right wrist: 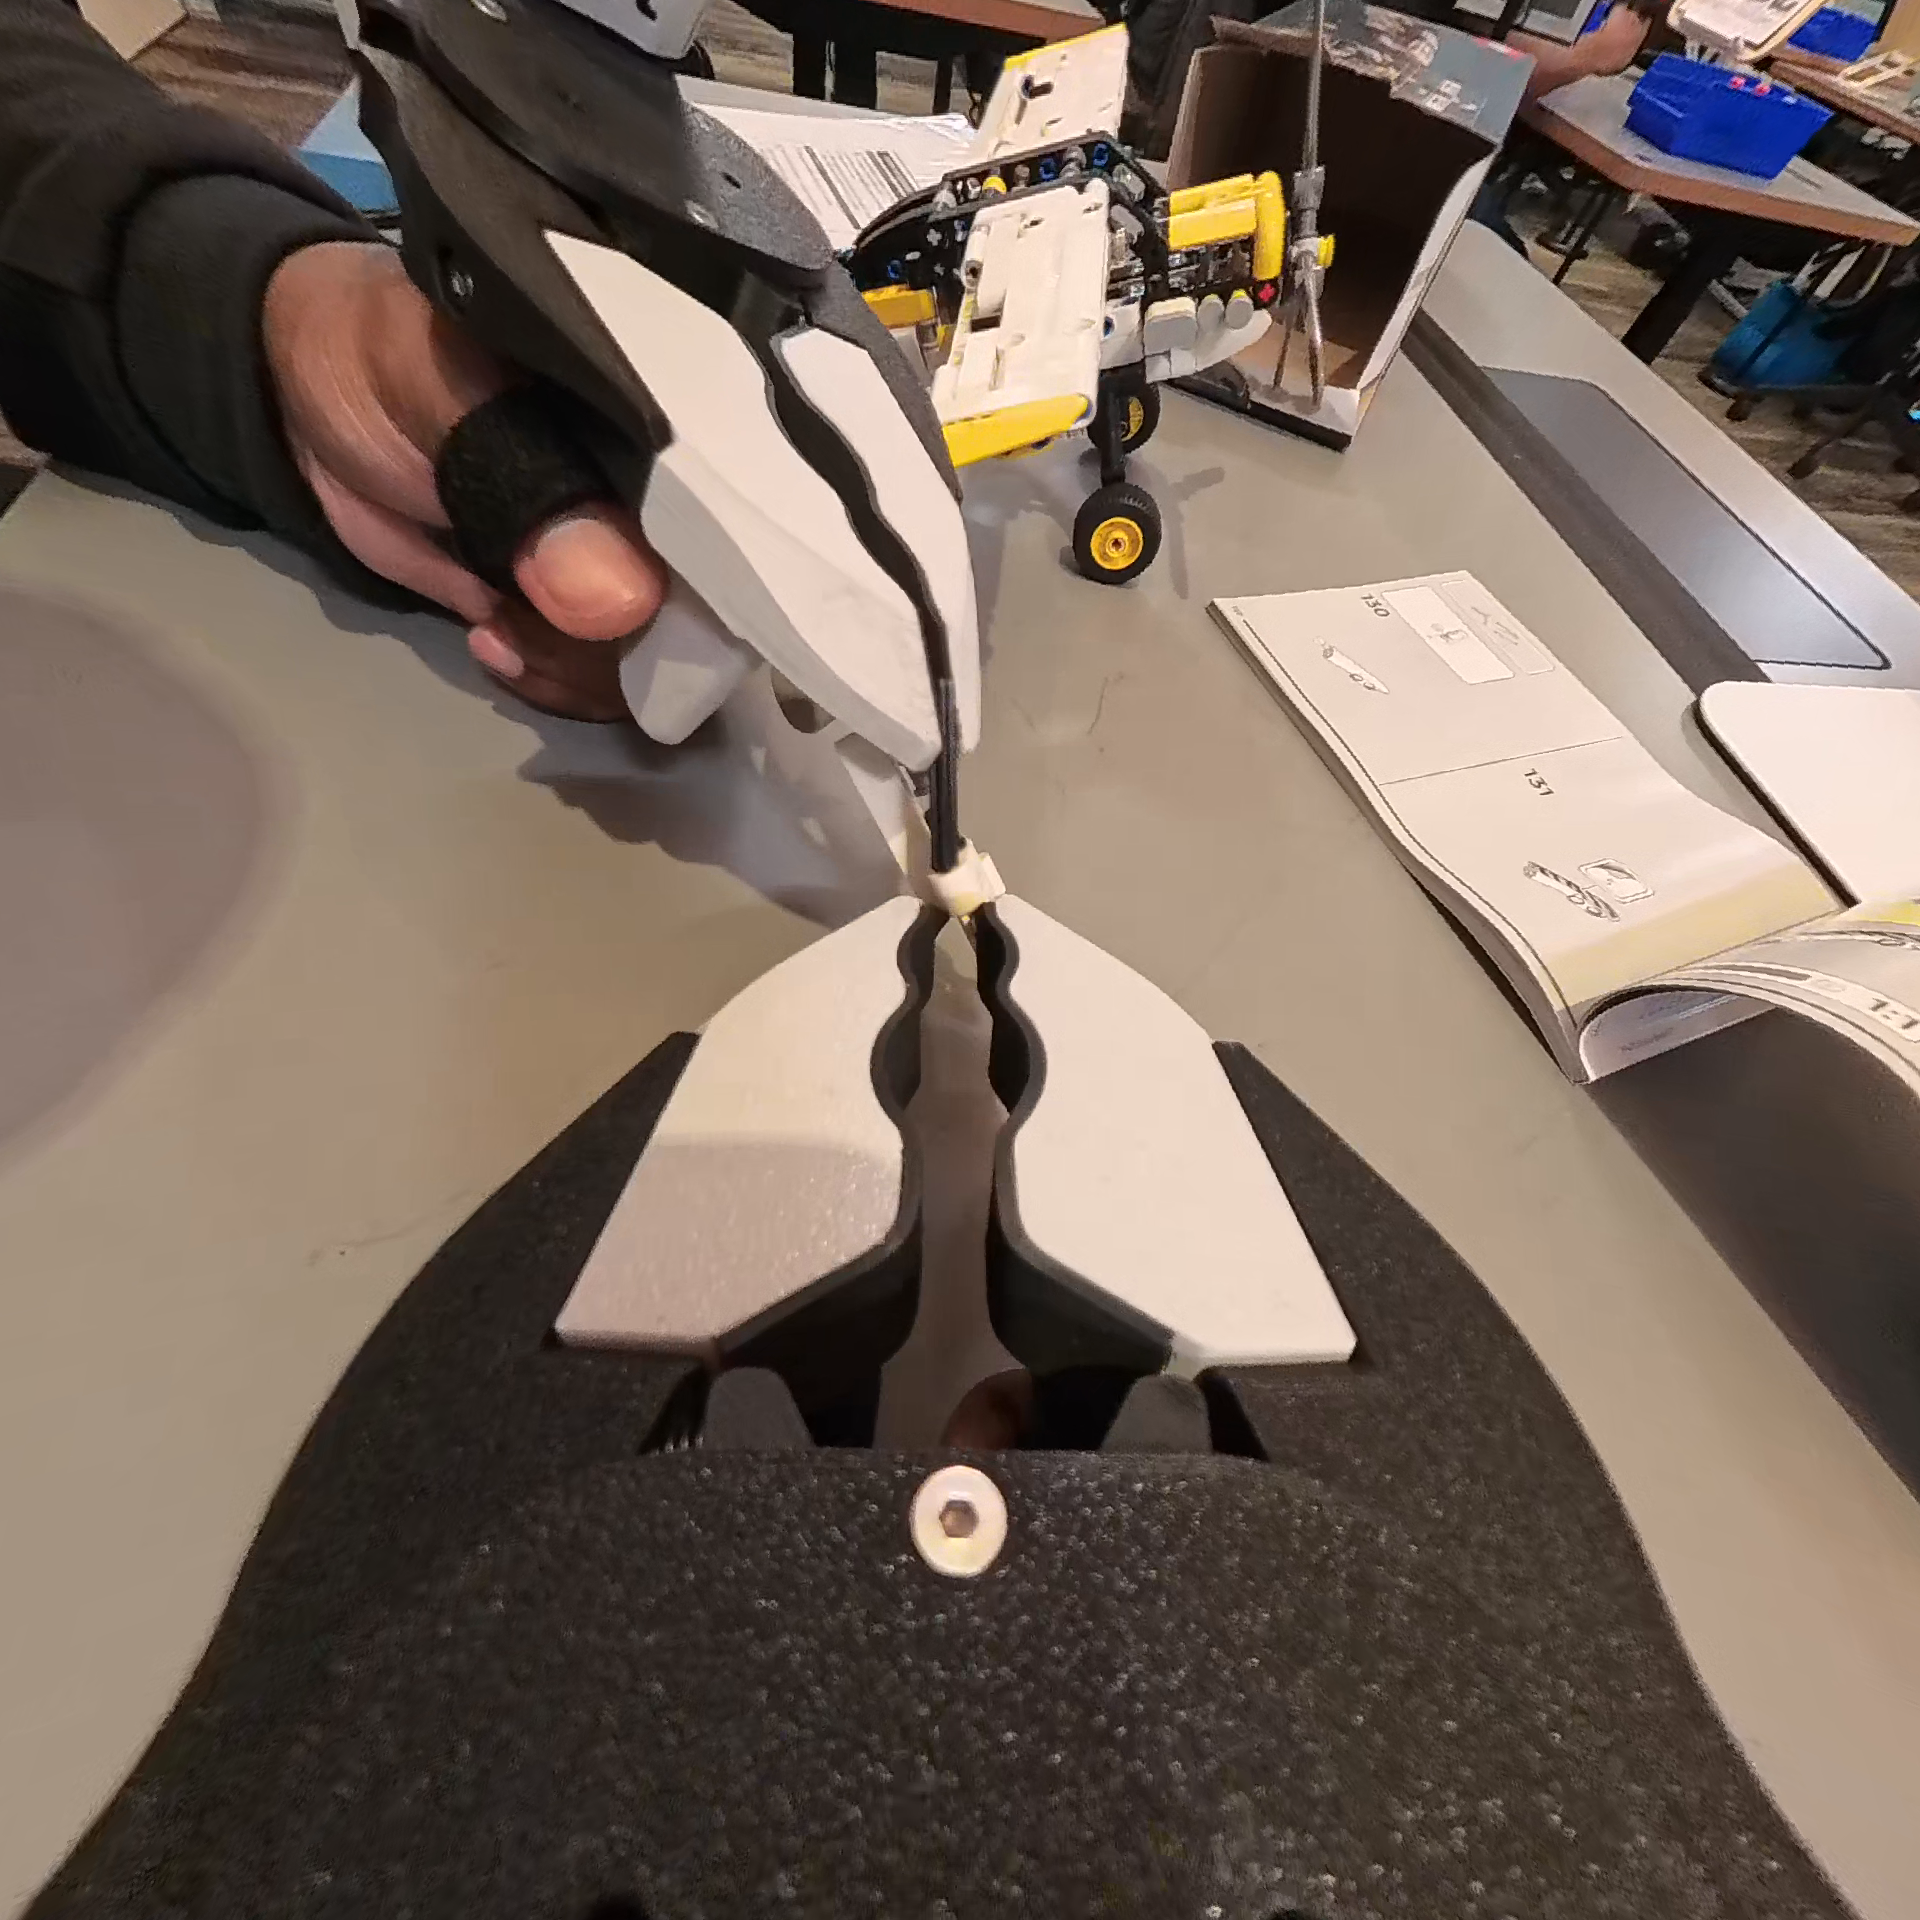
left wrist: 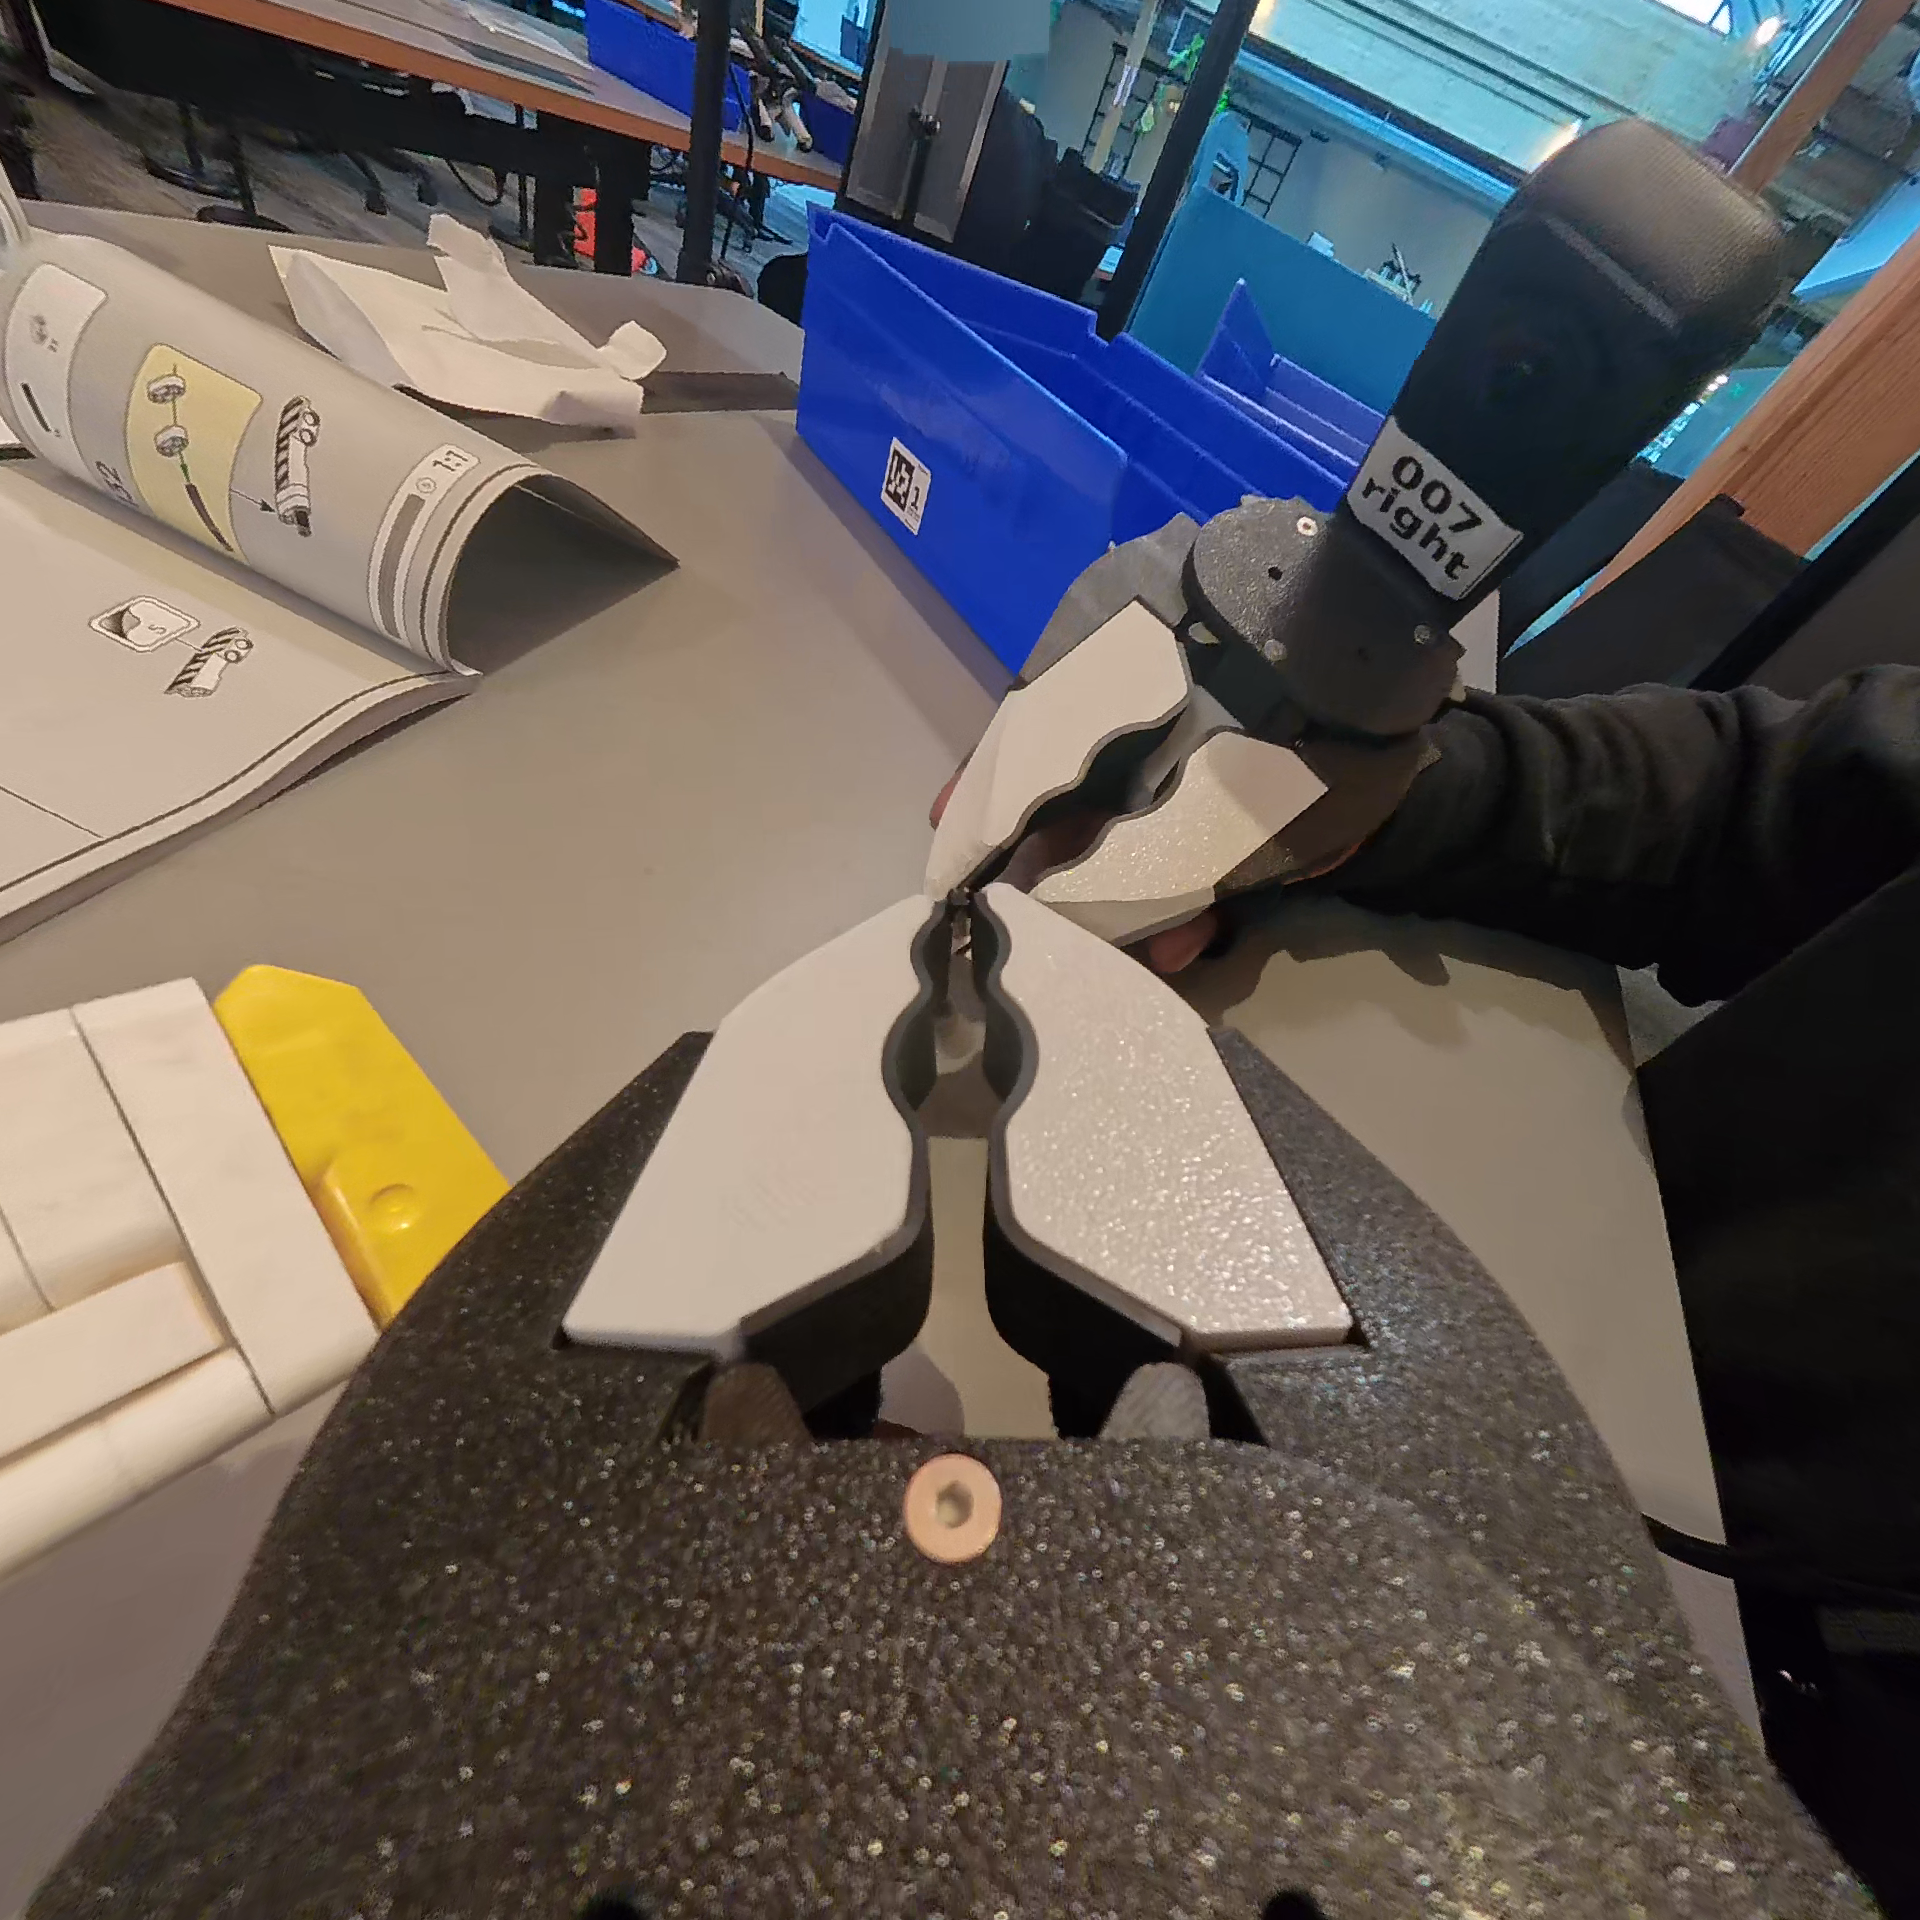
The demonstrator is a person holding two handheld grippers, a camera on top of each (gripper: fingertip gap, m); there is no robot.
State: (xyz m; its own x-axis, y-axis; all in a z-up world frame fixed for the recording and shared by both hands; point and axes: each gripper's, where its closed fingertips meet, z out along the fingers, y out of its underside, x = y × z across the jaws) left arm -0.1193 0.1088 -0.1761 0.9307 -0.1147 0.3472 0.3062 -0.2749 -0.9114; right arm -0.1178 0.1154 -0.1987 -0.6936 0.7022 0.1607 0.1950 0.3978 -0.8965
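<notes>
- My right gripper (right wrist: 954,914) has its fingertips drawn in on a small white connector piece (right wrist: 966,883) that sits on the lower end of a thin black axle (right wrist: 945,800); the pads seem to touch it, though I cannot be sure they press.
- My left gripper (left wrist: 961,914) is clamped on the same black axle, whose upper end runs up between its pads in the right wrist view.
- The two grippers meet tip to tip just above the grey table (right wrist: 1143,727), with a gloved hand (right wrist: 436,468) behind each handle.
- Just beside the left gripper, low on its left, lies a white and yellow built panel (left wrist: 312,1122).
- To the right of the right gripper, an open instruction booklet (right wrist: 1507,790) lies flat on the table.
- Farther out, a yellow, white and black brick-built plane (right wrist: 1060,312) stands on its wheels, with an open cardboard box (right wrist: 1351,208) behind it.
- From the left wrist view, crumpled white paper (left wrist: 468,322) and blue plastic bins (left wrist: 987,457) sit at the far table edge.
</notes>
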